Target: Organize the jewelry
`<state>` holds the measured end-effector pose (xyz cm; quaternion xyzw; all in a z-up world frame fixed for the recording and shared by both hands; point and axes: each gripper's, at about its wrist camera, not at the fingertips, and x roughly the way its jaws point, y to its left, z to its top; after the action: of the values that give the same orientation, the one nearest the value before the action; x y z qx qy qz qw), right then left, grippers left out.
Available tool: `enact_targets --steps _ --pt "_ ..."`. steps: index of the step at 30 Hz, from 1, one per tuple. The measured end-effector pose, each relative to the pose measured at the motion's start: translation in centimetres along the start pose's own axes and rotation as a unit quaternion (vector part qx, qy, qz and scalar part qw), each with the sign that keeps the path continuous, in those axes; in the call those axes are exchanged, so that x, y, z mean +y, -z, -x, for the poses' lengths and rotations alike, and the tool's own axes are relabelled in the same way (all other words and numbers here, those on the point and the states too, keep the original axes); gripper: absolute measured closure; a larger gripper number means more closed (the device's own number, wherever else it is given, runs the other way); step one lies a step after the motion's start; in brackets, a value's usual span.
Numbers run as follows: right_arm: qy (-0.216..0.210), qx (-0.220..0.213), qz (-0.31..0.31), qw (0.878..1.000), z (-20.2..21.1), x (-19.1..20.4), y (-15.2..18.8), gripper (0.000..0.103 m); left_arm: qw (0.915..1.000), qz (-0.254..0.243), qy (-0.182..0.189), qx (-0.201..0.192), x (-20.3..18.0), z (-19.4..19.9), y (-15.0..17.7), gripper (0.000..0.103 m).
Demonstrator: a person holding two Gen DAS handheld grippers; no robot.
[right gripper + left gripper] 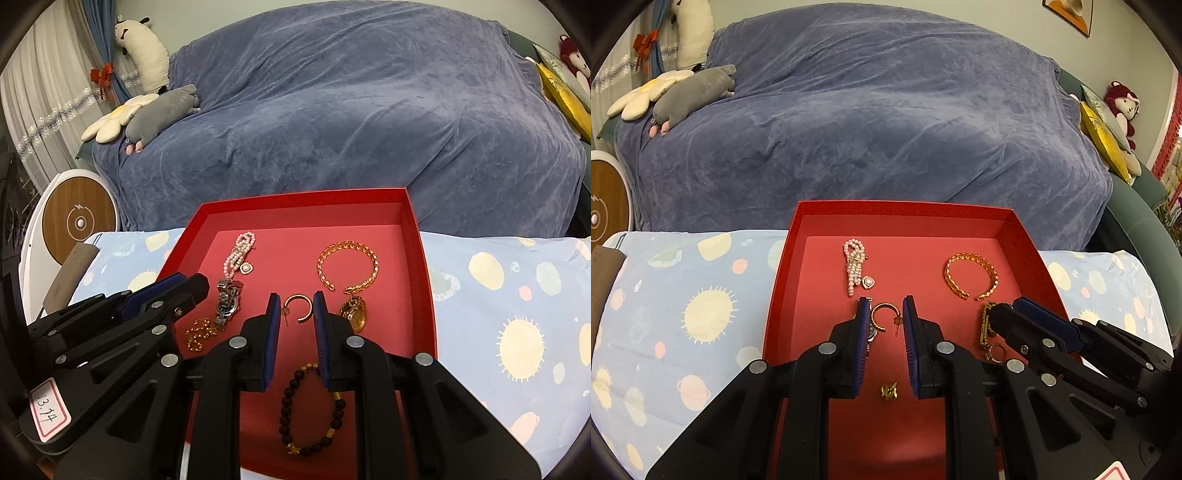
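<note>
Both claws hang released over the red tray (783,273), with nothing between their blue pads. The left claw (884,308) frames a gold hoop earring (884,315), its left fingertip (863,310) just beside a silver watch (227,302). The right claw (294,304), seen from its own camera, brackets the same hoop earring (300,308), jaws apart and not touching it. Beyond the fingertips lie a pink pearl strand (855,266) on the left and a gold cuff bangle (971,275) on the right. A gold watch (354,312) sits by the right claw's outer finger, a thin gold chain (199,332) near the left claw, and a dark bead bracelet (314,410) under the right claw. The tray rests on a bench covered with a planet-print cloth (509,295), in front of a blue-draped sofa (886,110).
</note>
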<state>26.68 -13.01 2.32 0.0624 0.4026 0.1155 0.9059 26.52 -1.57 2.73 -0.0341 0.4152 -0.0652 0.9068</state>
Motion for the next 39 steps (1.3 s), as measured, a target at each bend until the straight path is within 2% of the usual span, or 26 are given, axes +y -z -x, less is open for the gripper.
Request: enact_targets --steps 10,18,31,33,39 --pt "-0.003 0.021 -0.003 1.0 -2.3 -0.3 0.4 0.085 0.9998 0.009 0.001 0.02 0.8 -2.2 0.3 0.087" --pt "-0.012 0.017 -0.006 1.0 -2.0 -0.1 0.2 0.083 0.9996 0.021 0.004 0.016 1.6 -1.9 0.5 0.082" --pt "-0.024 -0.011 -0.006 1.0 4.0 0.4 0.6 0.083 0.9997 0.025 0.004 -0.002 1.4 2.8 0.8 0.08" --pt "-0.024 -0.015 -0.005 1.0 5.2 0.6 1.0 0.073 0.9997 0.023 0.002 -0.006 1.2 3.9 1.1 0.08" --pt "-0.016 -0.028 0.012 0.999 8.8 1.6 3.2 0.072 0.9999 0.002 -0.009 -0.013 0.1 7.2 2.8 0.08"
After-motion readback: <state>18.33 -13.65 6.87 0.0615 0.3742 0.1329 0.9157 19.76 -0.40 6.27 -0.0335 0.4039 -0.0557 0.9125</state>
